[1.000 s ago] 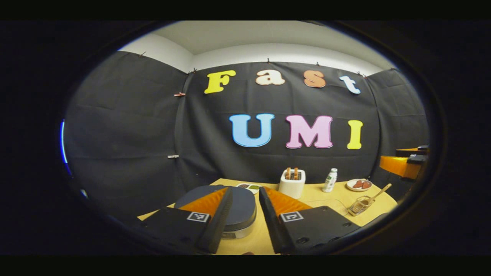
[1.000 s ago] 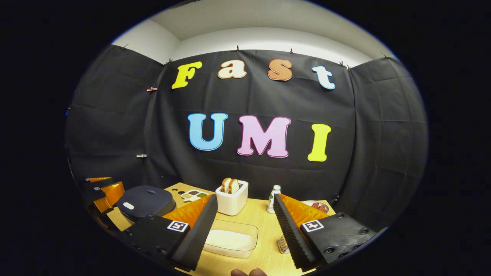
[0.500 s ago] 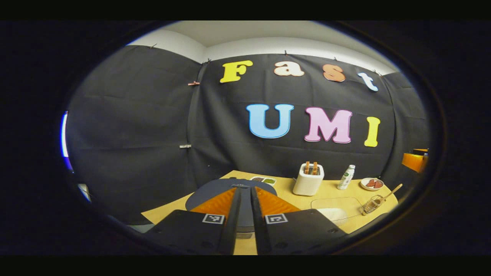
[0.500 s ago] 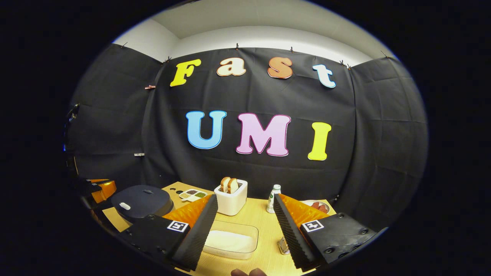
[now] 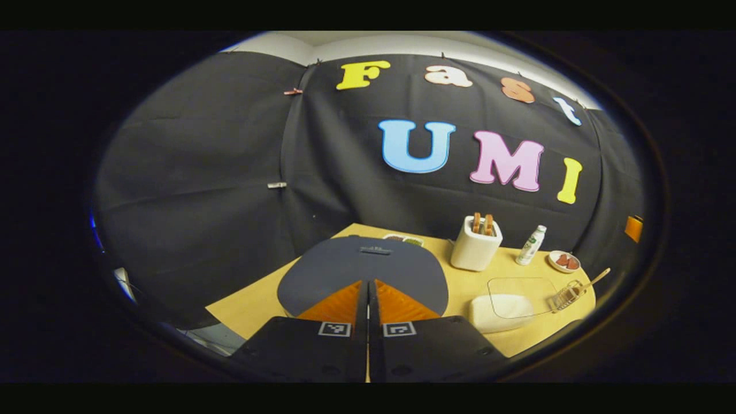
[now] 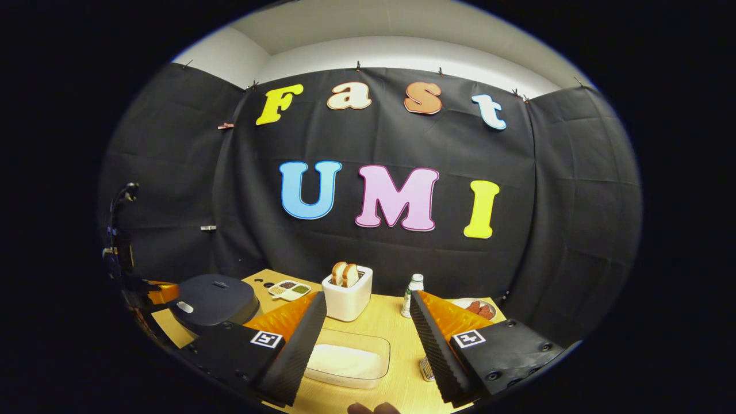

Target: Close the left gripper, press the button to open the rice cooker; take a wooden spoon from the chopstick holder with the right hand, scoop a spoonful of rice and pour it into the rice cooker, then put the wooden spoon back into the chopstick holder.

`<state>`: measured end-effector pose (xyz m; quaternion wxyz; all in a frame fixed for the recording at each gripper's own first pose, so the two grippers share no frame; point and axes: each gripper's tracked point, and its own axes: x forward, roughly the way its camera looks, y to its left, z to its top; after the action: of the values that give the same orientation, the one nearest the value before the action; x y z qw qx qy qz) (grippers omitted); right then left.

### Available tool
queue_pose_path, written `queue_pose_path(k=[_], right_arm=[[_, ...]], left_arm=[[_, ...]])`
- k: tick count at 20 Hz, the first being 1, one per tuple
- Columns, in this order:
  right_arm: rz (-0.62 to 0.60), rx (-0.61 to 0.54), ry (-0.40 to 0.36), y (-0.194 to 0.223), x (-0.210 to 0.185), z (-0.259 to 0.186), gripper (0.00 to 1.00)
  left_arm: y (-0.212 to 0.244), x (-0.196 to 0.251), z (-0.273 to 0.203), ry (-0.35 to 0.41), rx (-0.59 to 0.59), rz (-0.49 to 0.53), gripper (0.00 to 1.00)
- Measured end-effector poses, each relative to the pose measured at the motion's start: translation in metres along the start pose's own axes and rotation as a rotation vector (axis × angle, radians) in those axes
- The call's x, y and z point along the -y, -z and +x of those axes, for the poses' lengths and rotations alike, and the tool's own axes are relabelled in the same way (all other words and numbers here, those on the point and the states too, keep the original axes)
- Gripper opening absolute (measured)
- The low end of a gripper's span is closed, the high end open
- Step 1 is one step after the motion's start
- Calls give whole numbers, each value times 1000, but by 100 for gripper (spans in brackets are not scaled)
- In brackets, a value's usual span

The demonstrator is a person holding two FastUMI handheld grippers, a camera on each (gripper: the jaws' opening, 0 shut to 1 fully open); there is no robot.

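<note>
Just beyond touching left gripper (image 5: pixel 368 287) fingers, lidded rice cooker (image 5: pixel 368 270).

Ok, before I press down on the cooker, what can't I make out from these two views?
- Left gripper view: the left gripper covers the near edge of the rice cooker, so any contact is hidden.
- Left gripper view: the wooden spoon bowl is hidden inside the chopstick holder, too small to make out.
- Right gripper view: the chopstick holder is mostly behind a finger of the right gripper.
</note>
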<state>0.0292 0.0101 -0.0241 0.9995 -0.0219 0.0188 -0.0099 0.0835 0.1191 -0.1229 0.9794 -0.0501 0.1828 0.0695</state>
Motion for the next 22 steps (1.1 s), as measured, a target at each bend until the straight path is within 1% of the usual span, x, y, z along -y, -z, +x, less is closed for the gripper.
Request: queue_pose_path(k=[4, 5, 7, 8, 9, 10, 11, 15, 16, 17, 18, 19, 20, 21, 22], right_arm=[[3, -2, -16, 1, -3, -1, 92], [-3, -1, -13, 1, -2, -1, 92], [-4, -5, -12, 3, -1, -2, 92], [-2, -6, -10, 3, 0, -1, 92], [-1, -6, -7, 3, 2, -1, 92], [-1, -6, -4, 2, 3, -1, 92], [0, -6, -2, 2, 4, 0, 92], [-2, -3, -11, 2, 1, -1, 92], [-4, -2, -14, 1, 0, -1, 92], [-8, -1, -15, 2, 0, -2, 92], [-10, 0, -17, 1, 0, -3, 92], [-9, 0, -18, 1, 0, -4, 92], [-7, -1, -19, 2, 0, -3, 92], [-5, -4, -20, 3, 1, -4, 92], [-3, -6, -21, 4, 1, -4, 92]], left_arm=[[18, -4, 16, -13, -64, -15, 6], [22, -4, 18, -15, -74, -17, 7], [32, -5, 20, -15, -100, -16, 6], [30, -5, 20, -13, -94, -14, 8], [33, -5, 22, -15, -112, -17, 6], [32, -4, 23, -14, -109, -15, 9], [36, -4, 21, -16, -122, -15, 7], [38, -4, 21, -46, -128, -47, 7], [38, -4, 22, -49, -127, -44, 7], [39, -2, 21, -51, -122, -38, 5], [39, -2, 21, -53, -118, -35, 7], [41, -2, 21, -55, -114, -36, 7], [44, -3, 21, -58, -124, -35, 5], [43, -2, 21, -60, -119, -36, 8], [43, -2, 24, -63, -110, -39, 8]])
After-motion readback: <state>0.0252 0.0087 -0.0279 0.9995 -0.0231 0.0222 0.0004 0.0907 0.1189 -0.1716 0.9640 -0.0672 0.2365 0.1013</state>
